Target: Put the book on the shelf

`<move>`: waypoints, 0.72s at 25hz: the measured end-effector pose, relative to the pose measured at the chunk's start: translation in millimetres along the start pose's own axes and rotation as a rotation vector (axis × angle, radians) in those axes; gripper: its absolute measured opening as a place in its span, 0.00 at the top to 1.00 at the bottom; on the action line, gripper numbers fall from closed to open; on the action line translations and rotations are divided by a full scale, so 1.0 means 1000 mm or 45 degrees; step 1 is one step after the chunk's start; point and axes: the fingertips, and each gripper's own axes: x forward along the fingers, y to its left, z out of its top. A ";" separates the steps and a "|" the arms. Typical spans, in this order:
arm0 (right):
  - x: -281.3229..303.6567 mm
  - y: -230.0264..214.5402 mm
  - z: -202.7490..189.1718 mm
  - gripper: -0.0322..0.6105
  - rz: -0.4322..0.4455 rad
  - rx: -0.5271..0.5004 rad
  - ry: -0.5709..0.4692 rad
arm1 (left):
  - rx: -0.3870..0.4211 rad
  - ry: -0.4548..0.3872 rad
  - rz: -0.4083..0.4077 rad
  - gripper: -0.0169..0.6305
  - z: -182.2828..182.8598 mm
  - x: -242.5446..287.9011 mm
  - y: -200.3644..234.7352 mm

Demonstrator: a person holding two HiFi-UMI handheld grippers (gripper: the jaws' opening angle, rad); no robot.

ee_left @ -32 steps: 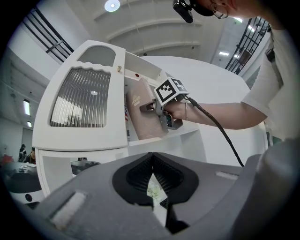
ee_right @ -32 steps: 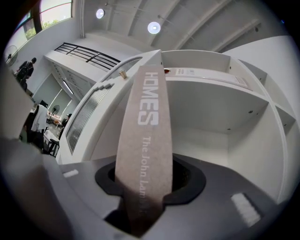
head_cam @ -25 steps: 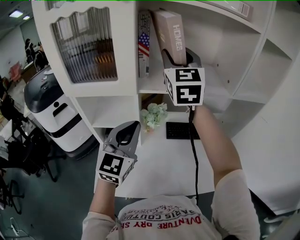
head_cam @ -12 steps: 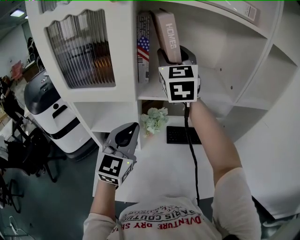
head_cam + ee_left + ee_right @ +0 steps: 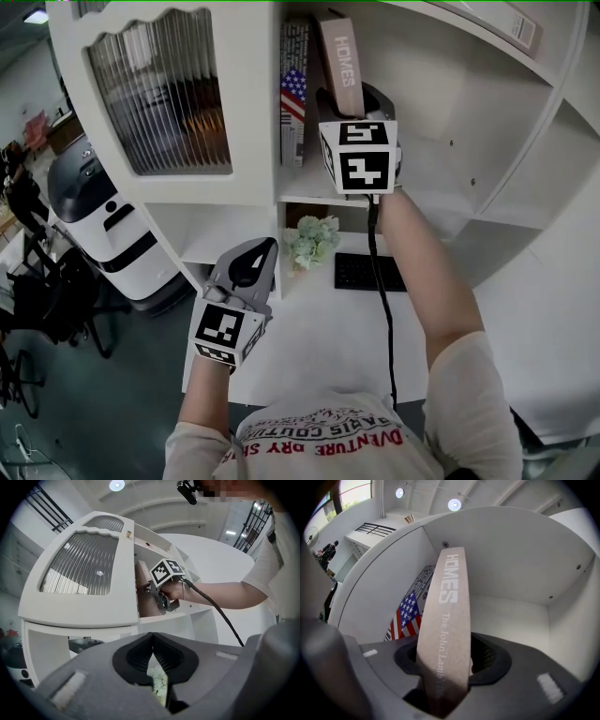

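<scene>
HOMES book (image 5: 343,64) now deeper inside shelf (image 5: 441,183)

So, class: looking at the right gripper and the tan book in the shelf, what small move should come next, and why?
Probably finish opening the right gripper and draw it straight back. Its jaws have just been opening, with the tan book between them, and the book already stands inside the shelf compartment close beside the flag-covered book.

The book (image 5: 443,634) spine reads "HOMES" (smaller below: "The John Lamb", the rest hidden).
</scene>
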 end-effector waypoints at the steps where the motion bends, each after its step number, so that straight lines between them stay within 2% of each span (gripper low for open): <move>1: 0.003 0.000 -0.001 0.64 0.002 -0.001 -0.002 | 0.007 0.001 0.002 0.96 0.000 0.001 0.001; 8: 0.014 0.003 -0.003 0.60 0.034 0.023 -0.028 | 0.039 -0.001 0.001 0.96 0.002 0.003 0.006; 13: 0.017 0.009 -0.005 0.56 0.056 -0.025 -0.033 | 0.013 0.002 0.004 0.96 0.001 0.004 0.011; 18: 0.014 0.009 -0.013 0.53 0.071 0.001 0.040 | 0.007 0.015 -0.002 0.97 -0.003 0.001 0.010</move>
